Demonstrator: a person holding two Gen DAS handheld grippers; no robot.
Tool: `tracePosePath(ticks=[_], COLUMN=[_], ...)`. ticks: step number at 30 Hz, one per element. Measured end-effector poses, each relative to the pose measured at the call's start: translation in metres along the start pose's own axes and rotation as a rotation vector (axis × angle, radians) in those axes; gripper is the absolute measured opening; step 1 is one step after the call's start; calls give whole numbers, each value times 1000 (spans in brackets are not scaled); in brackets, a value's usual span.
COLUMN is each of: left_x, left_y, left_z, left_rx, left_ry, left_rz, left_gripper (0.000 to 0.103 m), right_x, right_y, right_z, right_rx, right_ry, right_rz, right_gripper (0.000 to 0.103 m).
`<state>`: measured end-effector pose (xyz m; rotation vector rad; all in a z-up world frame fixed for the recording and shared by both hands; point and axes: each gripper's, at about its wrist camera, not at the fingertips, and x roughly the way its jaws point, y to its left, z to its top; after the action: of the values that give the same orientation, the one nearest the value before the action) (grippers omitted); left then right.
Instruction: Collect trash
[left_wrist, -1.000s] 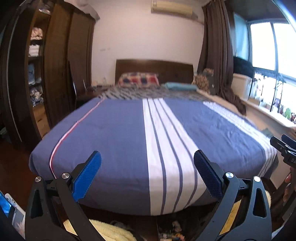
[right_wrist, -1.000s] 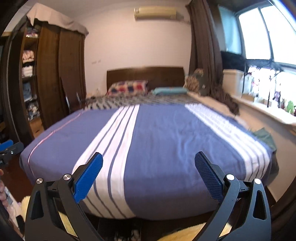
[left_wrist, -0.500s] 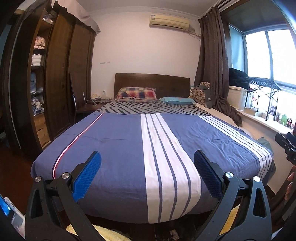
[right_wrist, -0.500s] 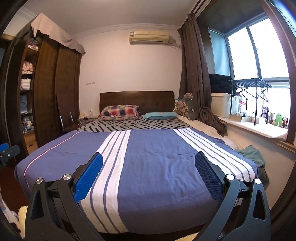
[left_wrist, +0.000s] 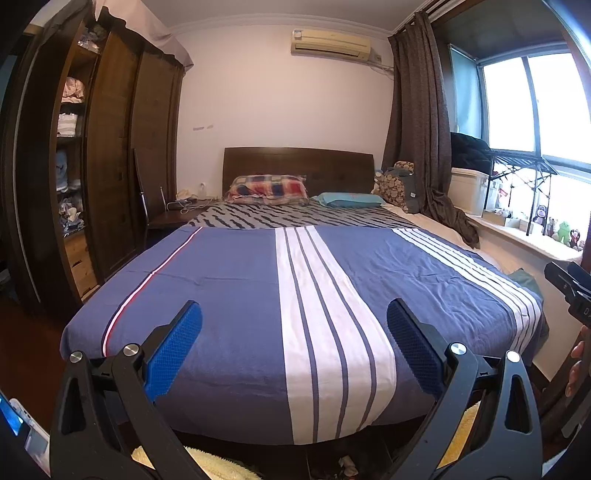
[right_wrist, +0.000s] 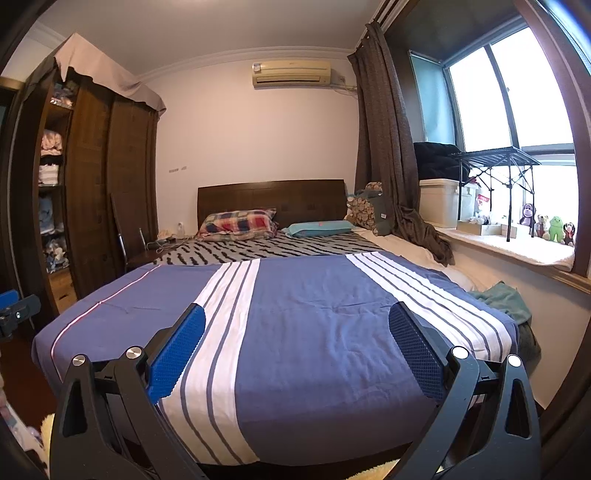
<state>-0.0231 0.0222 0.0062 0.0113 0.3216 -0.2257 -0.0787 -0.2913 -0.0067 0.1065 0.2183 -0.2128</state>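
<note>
My left gripper (left_wrist: 294, 314) is open and empty, held level at the foot of a bed with a blue and white striped cover (left_wrist: 236, 288). My right gripper (right_wrist: 297, 317) is open and empty too, facing the same bed cover (right_wrist: 314, 306) from further right. A small crumpled scrap (left_wrist: 347, 464) lies on the dark floor under the bed's foot, low in the left wrist view. No other trash shows on the bed. The right gripper's side shows at the right edge of the left wrist view (left_wrist: 569, 291).
A dark wardrobe (left_wrist: 110, 155) with open shelves stands left. A chair and nightstand (left_wrist: 173, 216) sit by the headboard. A windowsill (right_wrist: 517, 247) with toys and a white box (right_wrist: 441, 201) runs along the right. A green cloth (right_wrist: 502, 299) lies beside the bed. A yellow fluffy rug (left_wrist: 218, 465) lies below.
Both grippers have tilted upward and drawn back a little, so the ceiling and air conditioner have come into view and the floor under the bed has sunk lower. The jaws stayed open.
</note>
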Motion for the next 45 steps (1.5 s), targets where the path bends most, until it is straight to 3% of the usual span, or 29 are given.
tracePosePath(ticks=[45], left_x=[0], left_y=[-7], left_z=[3], left_rx=[5], left_ry=[13], left_rz=[-10], left_gripper=[95], right_x=[0], right_y=[11], right_z=[-1], right_rx=[-6], right_ry=[21], right_rz=[21], right_gripper=[100])
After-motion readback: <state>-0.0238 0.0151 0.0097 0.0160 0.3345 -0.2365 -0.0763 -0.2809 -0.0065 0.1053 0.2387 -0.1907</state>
